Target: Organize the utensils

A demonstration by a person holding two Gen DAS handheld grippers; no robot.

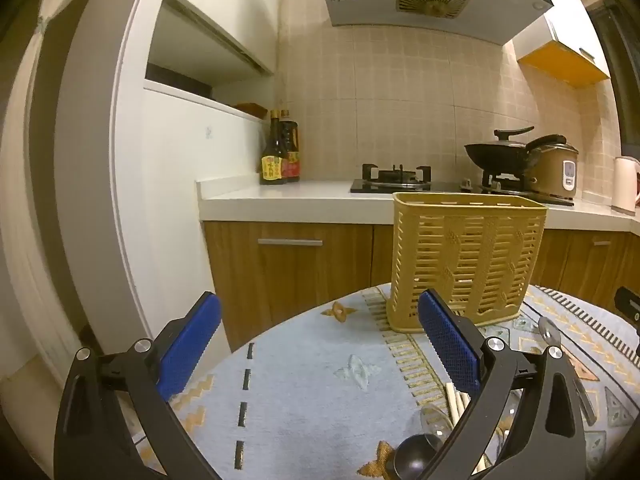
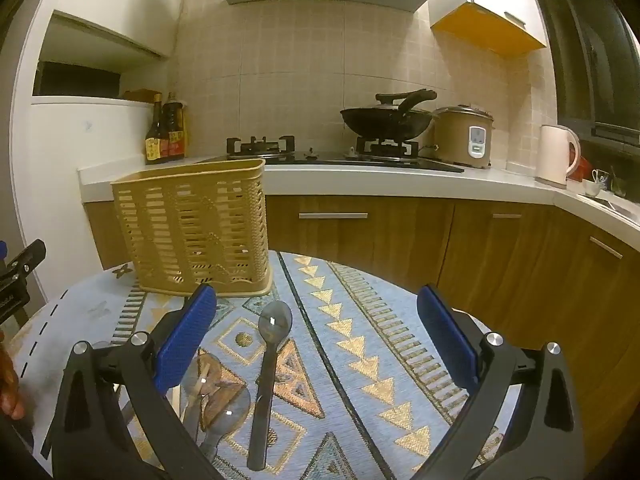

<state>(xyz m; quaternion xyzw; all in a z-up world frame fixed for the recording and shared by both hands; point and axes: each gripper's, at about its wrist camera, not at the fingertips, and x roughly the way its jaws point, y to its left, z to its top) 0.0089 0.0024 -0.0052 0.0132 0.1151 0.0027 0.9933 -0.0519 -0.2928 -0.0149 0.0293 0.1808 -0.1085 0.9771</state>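
Note:
A yellow slotted utensil basket [image 1: 468,260] stands upright on the patterned tablecloth [image 1: 304,380]; it also shows in the right wrist view [image 2: 196,232]. My left gripper [image 1: 320,336] is open and empty, just short of the basket. My right gripper [image 2: 316,328] is open and empty above a long clear grey spoon [image 2: 268,376]. More clear spoons [image 2: 224,412] and chopsticks [image 2: 196,392] lie by its left finger. In the left wrist view a dark spoon bowl [image 1: 416,456], chopsticks [image 1: 456,400] and a spoon tip [image 1: 550,332] show, partly hidden by my right finger.
The table's round edge [image 1: 280,324] drops off toward wooden cabinets [image 1: 296,272]. The white counter [image 2: 380,180] carries sauce bottles [image 2: 166,132], a stove with a wok [image 2: 384,120], a rice cooker [image 2: 464,136] and a kettle [image 2: 556,154].

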